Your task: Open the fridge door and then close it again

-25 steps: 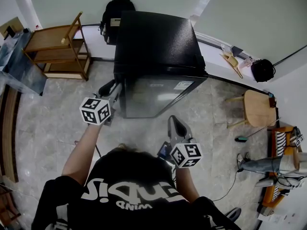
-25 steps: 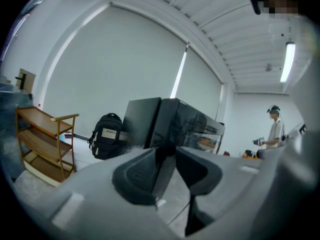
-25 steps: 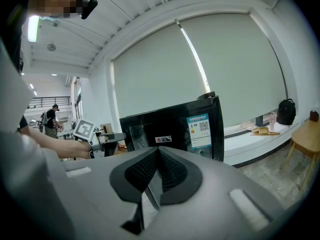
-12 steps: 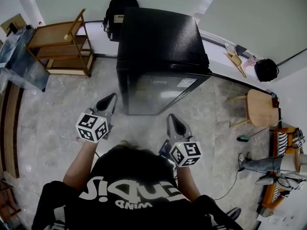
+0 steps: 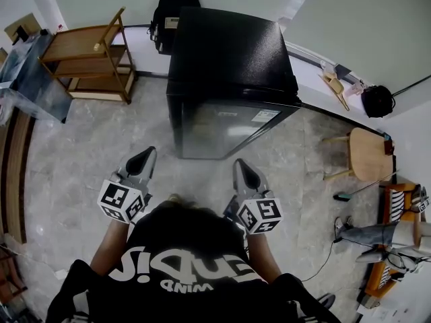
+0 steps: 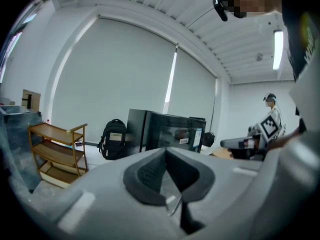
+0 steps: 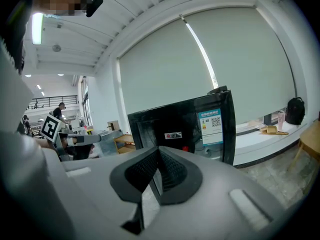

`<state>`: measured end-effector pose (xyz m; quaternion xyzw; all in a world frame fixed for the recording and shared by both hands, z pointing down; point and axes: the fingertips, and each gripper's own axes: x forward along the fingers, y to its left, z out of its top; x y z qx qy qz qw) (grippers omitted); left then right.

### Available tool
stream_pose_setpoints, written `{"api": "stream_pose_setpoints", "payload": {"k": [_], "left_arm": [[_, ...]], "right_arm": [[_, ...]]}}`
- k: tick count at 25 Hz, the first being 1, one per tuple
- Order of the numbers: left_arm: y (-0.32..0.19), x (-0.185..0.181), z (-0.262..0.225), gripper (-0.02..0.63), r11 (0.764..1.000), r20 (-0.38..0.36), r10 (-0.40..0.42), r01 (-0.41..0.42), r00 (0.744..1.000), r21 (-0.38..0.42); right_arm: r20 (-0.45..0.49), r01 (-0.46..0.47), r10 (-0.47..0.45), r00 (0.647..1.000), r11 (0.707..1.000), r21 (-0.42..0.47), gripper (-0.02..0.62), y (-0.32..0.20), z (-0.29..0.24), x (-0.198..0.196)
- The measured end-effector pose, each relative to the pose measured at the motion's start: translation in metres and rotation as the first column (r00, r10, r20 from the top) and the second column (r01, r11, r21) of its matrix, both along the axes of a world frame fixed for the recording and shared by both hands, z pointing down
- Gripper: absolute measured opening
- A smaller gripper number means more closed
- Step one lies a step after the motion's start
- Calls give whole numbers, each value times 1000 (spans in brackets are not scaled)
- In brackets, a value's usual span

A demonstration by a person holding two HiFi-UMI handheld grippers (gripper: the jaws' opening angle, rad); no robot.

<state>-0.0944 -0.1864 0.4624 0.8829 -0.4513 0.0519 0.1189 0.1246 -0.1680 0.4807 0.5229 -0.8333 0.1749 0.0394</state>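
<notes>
The left claw [image 5: 143, 159] and the right claw [image 5: 242, 170] are each seen pressed together, with nothing pinched. The black fridge [image 5: 229, 52], its door [image 5: 222, 132] shut, is found ahead of both claws, untouched.

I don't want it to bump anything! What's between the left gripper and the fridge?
Nothing is in the way. The head view shows only bare floor between the left gripper and the fridge.

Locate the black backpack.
Head view, top centre: the backpack sits just behind the fridge, between its back corner and the wooden shelf further left.
</notes>
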Motion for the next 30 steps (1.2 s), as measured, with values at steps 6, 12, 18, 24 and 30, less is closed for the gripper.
{"api": "stream_pose_setpoints", "payload": {"k": [6,12,18,24,30], "left_arm": [[2,6,0,0,1000,-21,-15,14,1000,-7],[-2,12,0,0,1000,-32,-14,14,999,-15],[-2,18,2,0,1000,-31,-6,5,999,-29],[-1,18,2,0,999,-29,-2,1,1000,-32],[-1,17,6,0,999,-27,-6,5,1000,-41]], "right_arm": [[-5,20,-20,1000,1000,3,-3,-2,-1,-2],[-2,29,-29,1000,1000,7,-3,-7,-2,2],[-7,33,-33,999,999,9,-3,-12,-5,6],[-9,34,-34,999,999,17,-3,-15,-10,7],[-7,40,-39,999,999,19,-3,-15,-11,9]]}}
